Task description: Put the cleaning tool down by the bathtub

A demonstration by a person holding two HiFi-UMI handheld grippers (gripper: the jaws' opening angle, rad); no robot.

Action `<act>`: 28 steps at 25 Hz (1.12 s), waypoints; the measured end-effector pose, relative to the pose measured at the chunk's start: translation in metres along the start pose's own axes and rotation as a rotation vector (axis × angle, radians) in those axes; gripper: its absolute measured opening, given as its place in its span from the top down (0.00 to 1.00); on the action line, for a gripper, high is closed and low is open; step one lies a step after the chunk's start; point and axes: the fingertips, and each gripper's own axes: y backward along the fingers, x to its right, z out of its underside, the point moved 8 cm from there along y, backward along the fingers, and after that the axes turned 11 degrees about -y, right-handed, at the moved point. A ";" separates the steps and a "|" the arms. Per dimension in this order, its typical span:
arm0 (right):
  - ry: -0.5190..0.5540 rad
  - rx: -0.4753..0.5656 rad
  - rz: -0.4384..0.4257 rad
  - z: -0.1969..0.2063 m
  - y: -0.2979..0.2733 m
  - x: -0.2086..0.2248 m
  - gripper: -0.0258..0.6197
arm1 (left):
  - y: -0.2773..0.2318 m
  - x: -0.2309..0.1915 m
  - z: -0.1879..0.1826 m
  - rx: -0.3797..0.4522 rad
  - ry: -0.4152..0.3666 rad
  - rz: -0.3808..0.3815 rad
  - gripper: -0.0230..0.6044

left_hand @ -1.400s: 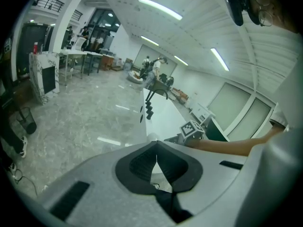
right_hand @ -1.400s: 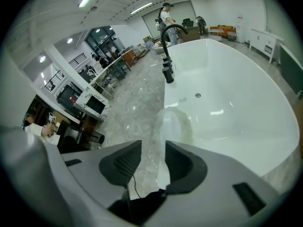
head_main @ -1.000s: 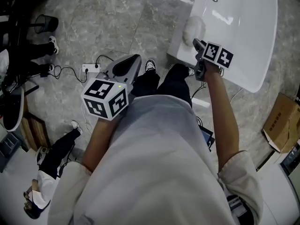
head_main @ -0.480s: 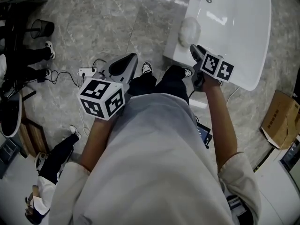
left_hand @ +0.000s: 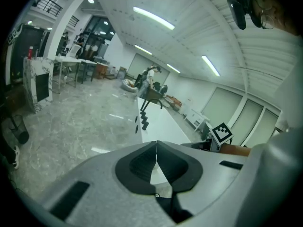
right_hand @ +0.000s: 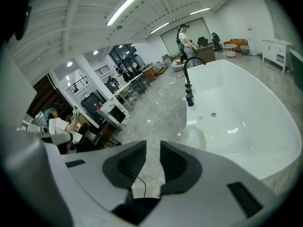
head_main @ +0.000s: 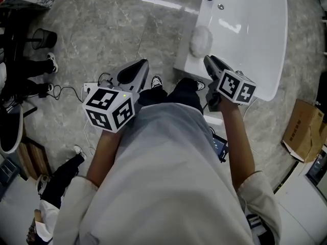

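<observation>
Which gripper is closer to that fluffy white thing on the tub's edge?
Right. The right gripper, jaws closing on nothing, hovers beside the fluffy white pad on the bathtub rim; the left gripper is over the floor.

grey marble floor (head_main: 102, 24) fills the head view, light streaking across it. down at the left, a white power strip (head_main: 92, 89) lies flat, its black cable (head_main: 66, 83) looping off toward the edge. further up, a black mesh bin (head_main: 44, 36) stands upright, and just beside it someone's dark trouser leg ends in a white shoe (head_main: 51, 58). over on the right, an open cardboard box (head_main: 299, 131) sits on the floor. the left gripper view catches long ceiling lights (left_hand: 152, 18), a row of tables (left_hand: 71, 63) and a standing person (left_hand: 150, 74) far back in the hall.
</observation>
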 end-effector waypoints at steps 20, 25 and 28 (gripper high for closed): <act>0.088 0.118 -0.015 0.015 0.053 -0.029 0.90 | 0.016 0.009 -0.018 0.110 0.002 0.029 0.95; 0.130 0.135 -0.012 0.019 0.069 -0.035 0.91 | 0.015 0.012 -0.018 0.106 0.003 0.032 0.95; 0.157 0.141 -0.019 0.019 0.075 -0.041 0.91 | 0.012 0.013 -0.016 0.098 0.006 0.040 0.95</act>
